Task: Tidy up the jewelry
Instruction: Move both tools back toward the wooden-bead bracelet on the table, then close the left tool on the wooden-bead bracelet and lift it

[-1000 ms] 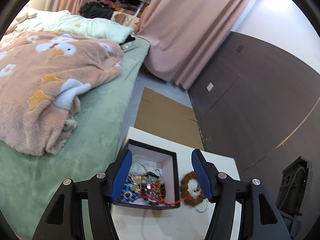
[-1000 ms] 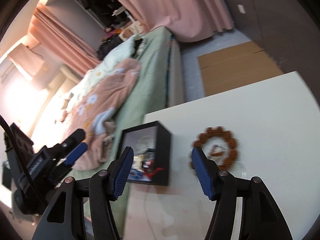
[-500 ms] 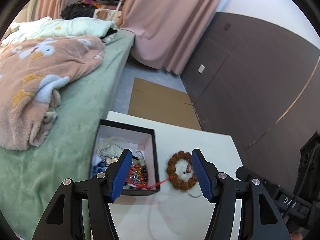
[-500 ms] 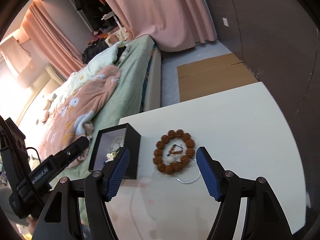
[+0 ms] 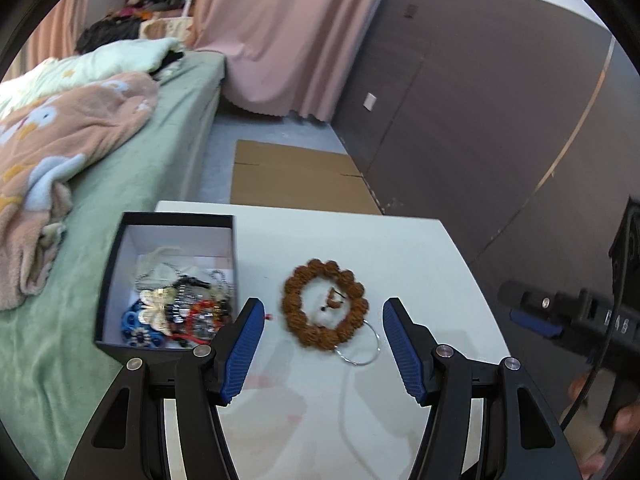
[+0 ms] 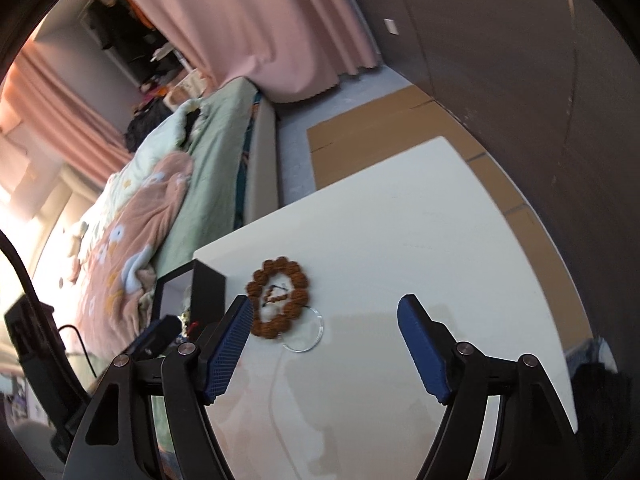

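Nearby, black box (image 5: 172, 276) beside bead bracelet (image 5: 324, 305); left hand-held gripper (image 5: 323, 346) agape, empty; right hand-held gripper (image 6: 325, 344) opening, empty.

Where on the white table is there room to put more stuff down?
The table is bare from the brown bead bracelet across to its far and right edges. It is crowded on the left: the black box, full of tangled jewelry, stands at the bed-side edge, close beside the bracelet and thin ring.

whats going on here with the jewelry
A person holds a hand-held gripper in each hand over a white table. A brown beaded bracelet and a thin silver ring lie beside an open black box of jewelry. The left hand-held gripper is open and empty; the right is opening, empty.
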`<state>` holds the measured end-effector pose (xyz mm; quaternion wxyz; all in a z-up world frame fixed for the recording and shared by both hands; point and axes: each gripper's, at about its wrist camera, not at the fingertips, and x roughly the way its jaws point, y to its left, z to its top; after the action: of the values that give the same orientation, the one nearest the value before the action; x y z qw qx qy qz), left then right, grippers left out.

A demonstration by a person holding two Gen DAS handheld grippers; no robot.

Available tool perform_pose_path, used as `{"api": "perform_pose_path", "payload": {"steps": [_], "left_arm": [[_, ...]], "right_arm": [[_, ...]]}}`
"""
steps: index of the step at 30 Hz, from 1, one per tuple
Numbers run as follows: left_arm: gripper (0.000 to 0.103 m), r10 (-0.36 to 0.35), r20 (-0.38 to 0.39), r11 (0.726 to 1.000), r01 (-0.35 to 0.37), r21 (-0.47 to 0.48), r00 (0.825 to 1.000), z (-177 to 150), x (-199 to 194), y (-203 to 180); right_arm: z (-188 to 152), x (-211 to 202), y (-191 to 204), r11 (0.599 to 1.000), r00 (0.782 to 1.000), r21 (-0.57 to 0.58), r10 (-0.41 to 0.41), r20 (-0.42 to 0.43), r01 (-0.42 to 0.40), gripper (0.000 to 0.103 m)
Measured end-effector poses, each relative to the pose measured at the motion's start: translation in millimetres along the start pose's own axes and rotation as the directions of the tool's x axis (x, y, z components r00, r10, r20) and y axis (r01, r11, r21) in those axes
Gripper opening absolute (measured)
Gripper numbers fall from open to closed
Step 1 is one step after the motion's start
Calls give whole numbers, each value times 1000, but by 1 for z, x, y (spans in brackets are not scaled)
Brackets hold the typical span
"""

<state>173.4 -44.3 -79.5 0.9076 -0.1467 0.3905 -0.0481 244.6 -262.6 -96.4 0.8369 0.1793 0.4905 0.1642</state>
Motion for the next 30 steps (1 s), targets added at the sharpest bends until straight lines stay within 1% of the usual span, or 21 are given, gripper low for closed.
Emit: {"api": "perform_pose_path", "payload": {"steps": [3, 5, 7, 11, 15, 17, 21, 24, 28, 30], "left_arm": [[60, -4, -13, 999, 4, 33, 1000, -5, 7, -11], [55, -6, -31, 998, 8, 55, 999, -8, 13, -18], [52, 1, -45, 997, 2, 74, 999, -11, 18, -24], [52, 21, -52, 992, -15, 122, 998, -15, 29, -36], [52, 32, -76, 986, -19, 165, 997, -16, 45, -45], [49, 45, -85, 984, -29, 176, 995, -17, 54, -46], [46, 61, -109, 981, -39, 192, 992, -16, 71, -47], [46, 82, -113, 976, -56, 211, 990, -14, 80, -48], [45, 109, -119, 972, -81, 220, 987, -14, 91, -45], [45, 122, -105, 966, -94, 239, 987, -14, 93, -47]], "right_arm": [[2, -2, -11, 999, 1000, 34, -4, -13, 4, 75], [2, -3, -16, 999, 1000, 48, -8, -21, 9, 75], [3, -5, -21, 998, 1000, 61, -11, -28, 13, 75], [4, -5, -24, 997, 999, 72, -9, -39, 12, 75], [5, -4, -29, 996, 999, 85, -5, -48, 9, 75], [5, -2, -33, 994, 998, 105, -10, -59, 16, 75], [7, 2, -45, 989, 996, 144, -34, -84, 45, 75], [8, 3, -50, 986, 995, 160, -34, -90, 48, 75], [11, 5, -52, 987, 994, 154, -41, -99, 56, 75], [12, 8, -53, 986, 993, 155, -42, -108, 58, 75]]}}
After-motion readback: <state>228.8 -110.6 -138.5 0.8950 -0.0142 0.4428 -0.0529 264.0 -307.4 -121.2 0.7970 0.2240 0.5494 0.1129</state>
